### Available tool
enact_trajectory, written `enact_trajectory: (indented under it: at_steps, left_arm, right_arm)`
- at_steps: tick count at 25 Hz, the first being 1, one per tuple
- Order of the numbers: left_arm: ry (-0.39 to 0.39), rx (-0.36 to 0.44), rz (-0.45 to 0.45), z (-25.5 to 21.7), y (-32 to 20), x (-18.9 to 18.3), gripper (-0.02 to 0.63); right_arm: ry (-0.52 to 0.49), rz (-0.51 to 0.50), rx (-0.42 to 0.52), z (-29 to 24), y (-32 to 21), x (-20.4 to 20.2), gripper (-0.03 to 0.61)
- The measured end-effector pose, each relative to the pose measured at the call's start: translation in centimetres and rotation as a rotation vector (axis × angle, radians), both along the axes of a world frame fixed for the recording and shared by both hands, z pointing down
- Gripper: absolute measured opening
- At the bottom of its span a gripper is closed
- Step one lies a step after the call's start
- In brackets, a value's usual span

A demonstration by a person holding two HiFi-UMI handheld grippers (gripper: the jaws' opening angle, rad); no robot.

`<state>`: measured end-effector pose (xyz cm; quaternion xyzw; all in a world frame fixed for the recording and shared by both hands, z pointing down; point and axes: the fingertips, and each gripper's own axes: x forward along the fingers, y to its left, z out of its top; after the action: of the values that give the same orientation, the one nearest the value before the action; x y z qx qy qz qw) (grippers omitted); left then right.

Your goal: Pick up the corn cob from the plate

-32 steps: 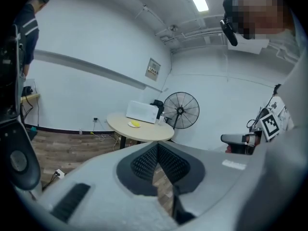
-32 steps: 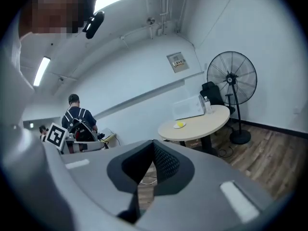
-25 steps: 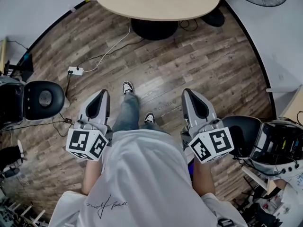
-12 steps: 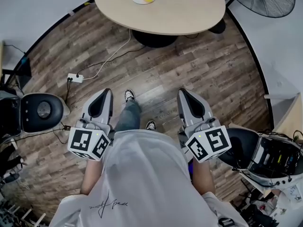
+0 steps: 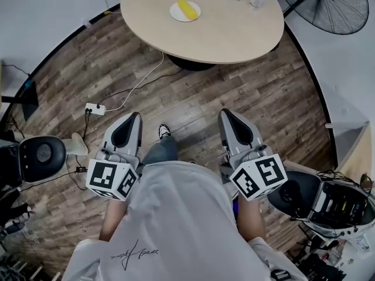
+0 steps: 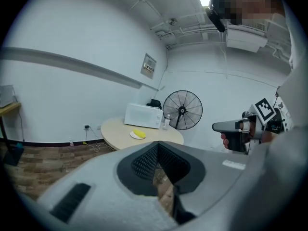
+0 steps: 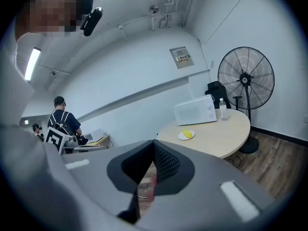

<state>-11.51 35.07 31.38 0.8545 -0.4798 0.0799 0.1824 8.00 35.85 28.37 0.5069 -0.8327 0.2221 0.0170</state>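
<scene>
corn cob (image 5: 187, 9) on plate (image 5: 175, 14) at 12 o'clock in head view, on round table (image 5: 234, 34), well apart from left gripper (image 5: 131, 119) at 9 and right gripper (image 5: 228, 115) at 3, both jaws closed on nothing; likely risk: reaching in unopened and shoving the cob off the plate

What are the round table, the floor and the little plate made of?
The table: pale, smooth, matte top, likely wood laminate. The floor: streaky brown planks, slightly shiny, wood or wood-look vinyl. The plate: white and smooth, ceramic or plastic, can't tell.
</scene>
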Motion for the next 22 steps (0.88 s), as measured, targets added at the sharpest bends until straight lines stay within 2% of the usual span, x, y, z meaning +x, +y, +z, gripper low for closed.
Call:
enact_trajectory:
  at_steps: [15,22]
  left_arm:
    - [0.028,0.016,0.075,-0.8,-10.1,-5.4,0.000]
    - [0.033,0.013,0.092,-0.3,-12.3,-6.8,0.000]
  right_arm:
    - [0.019,0.060,0.023,-1.3,-9.8,-6.5,0.012]
    - [0.032,0.106,0.007,-1.1,-11.4,-6.9,0.012]
